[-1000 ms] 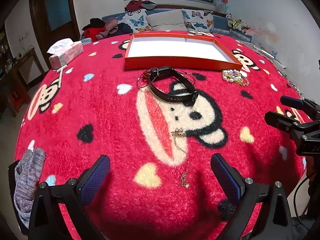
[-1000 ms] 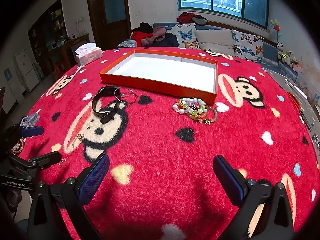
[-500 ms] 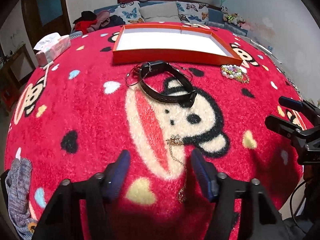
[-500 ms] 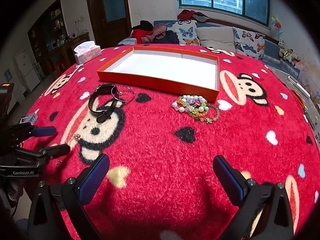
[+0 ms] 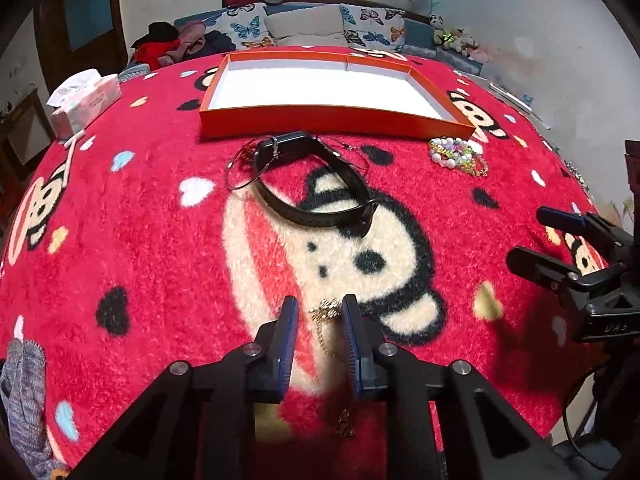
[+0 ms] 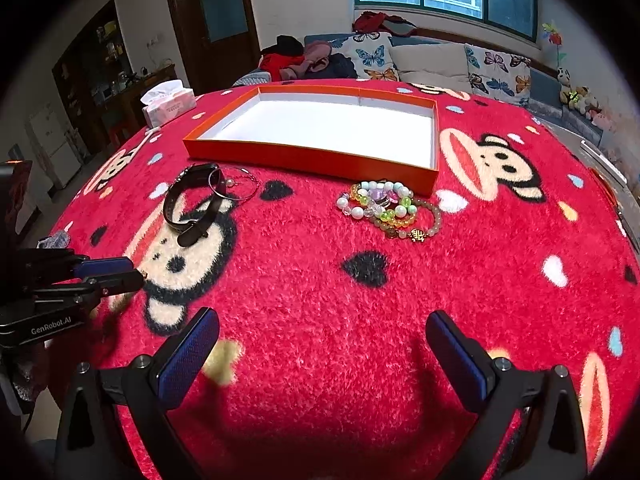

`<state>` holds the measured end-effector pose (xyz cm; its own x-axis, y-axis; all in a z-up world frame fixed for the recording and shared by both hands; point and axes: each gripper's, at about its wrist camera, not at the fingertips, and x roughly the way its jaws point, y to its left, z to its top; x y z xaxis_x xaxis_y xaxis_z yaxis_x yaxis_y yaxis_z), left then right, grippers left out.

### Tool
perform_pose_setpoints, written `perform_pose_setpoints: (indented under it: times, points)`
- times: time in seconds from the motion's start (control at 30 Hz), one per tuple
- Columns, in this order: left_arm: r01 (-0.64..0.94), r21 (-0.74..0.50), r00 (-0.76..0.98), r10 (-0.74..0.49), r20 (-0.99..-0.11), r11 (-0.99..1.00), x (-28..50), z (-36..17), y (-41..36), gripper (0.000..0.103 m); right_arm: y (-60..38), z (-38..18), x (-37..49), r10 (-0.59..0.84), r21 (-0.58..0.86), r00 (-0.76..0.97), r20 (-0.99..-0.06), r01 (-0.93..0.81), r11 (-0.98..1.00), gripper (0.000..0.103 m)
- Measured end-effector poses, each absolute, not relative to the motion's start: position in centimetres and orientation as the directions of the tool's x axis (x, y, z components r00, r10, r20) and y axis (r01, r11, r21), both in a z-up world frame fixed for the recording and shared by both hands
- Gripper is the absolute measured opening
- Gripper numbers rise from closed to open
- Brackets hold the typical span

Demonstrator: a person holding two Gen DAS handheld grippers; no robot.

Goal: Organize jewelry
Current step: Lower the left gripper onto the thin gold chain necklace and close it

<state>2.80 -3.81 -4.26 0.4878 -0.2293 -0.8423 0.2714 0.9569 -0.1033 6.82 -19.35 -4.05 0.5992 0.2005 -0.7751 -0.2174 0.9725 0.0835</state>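
Left gripper [image 5: 318, 312] jaws have just been closing, now narrow, straddling the gold chain necklace [image 5: 325, 320] on the red blanket [image 5: 140, 240]; pad contact unclear. Right gripper [image 6: 320, 344] wide, nothing between its fingers. Orange tray [image 6: 304, 156] holds nothing. Black strap [image 6: 188, 208] and wire hoops [image 6: 240, 184] lie near its front edge, bead bracelets [image 6: 384, 208] just beside its front corner.

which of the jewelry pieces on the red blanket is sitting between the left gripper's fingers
The thin gold chain necklace, whose ornate end lies between the left gripper's closing pads. The black strap, hoop rings and beaded bracelets lie farther off, near the orange tray.
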Motion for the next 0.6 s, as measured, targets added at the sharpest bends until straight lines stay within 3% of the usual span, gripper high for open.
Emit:
perform_pose_setpoints:
  times: [0.23, 0.6]
  points:
    - [0.303, -0.073, 0.496, -0.223, -0.839, 0.950, 3.1, -4.4, -4.9, 0.024, -19.6, -4.2, 7.0, 0.214, 0.098, 0.593, -0.776, -0.221, 0.970, 0.103]
    - [0.343, 0.009, 0.535, -0.187, -0.824, 0.939, 2.7, -4.8, -5.7, 0.014, -19.9, -4.6, 7.5, 0.224, 0.117, 0.586, -0.779, -0.214, 0.970, 0.103]
